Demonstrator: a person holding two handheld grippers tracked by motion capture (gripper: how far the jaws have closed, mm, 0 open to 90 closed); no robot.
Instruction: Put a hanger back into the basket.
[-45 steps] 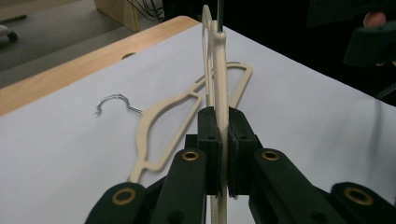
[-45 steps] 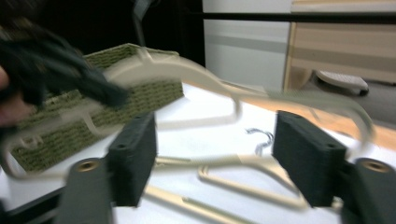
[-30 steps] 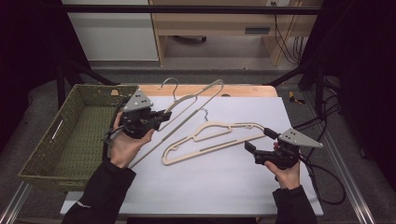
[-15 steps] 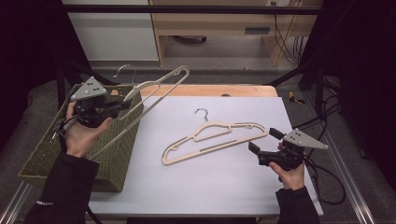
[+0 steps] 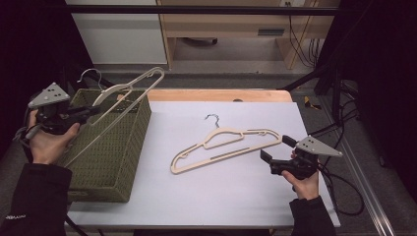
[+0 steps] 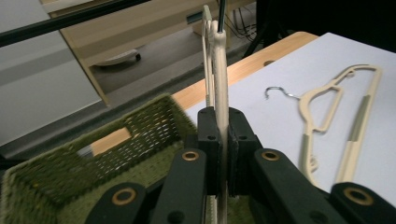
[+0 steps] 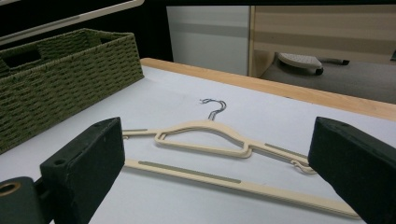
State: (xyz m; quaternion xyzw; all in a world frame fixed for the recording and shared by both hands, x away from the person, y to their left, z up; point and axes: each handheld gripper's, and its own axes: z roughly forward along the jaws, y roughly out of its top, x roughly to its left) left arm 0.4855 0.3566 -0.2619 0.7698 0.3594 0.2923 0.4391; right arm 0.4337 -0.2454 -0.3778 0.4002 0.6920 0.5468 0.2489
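white worktop (image 5: pixel 162 196) under dim light carried the scene. one cream hanger (image 5: pixel 129 87), clenched in the left claw (image 5: pixel 91 112), had swung from above the worktop to above the green basket (image 5: pixel 113 162), likely ready to drop in. the second hanger (image 5: pixel 223 145) lay unmoved before the right claw (image 5: pixel 275 152), which waited released.
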